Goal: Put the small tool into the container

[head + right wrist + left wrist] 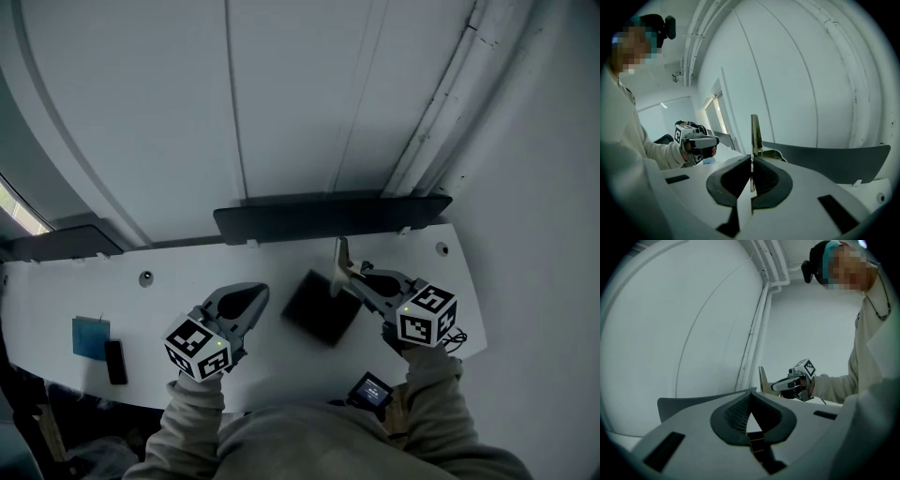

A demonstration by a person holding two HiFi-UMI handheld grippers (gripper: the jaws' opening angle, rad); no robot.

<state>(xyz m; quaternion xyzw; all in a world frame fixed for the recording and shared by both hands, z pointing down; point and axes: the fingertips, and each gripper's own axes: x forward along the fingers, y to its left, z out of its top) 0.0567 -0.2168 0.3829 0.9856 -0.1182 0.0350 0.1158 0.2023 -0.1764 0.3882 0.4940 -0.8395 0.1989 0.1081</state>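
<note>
two grippers; one small tool; one container; one blue card; one black block

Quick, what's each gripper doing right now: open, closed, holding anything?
Left gripper: closed at the tips, nothing between the jaws.
Right gripper: closed on the small tool, a thin flat piece sticking up.

Container on table; small tool at its right corner.

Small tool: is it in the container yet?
No, the small tool stands upright, clamped in the right gripper, not in the container.
</note>
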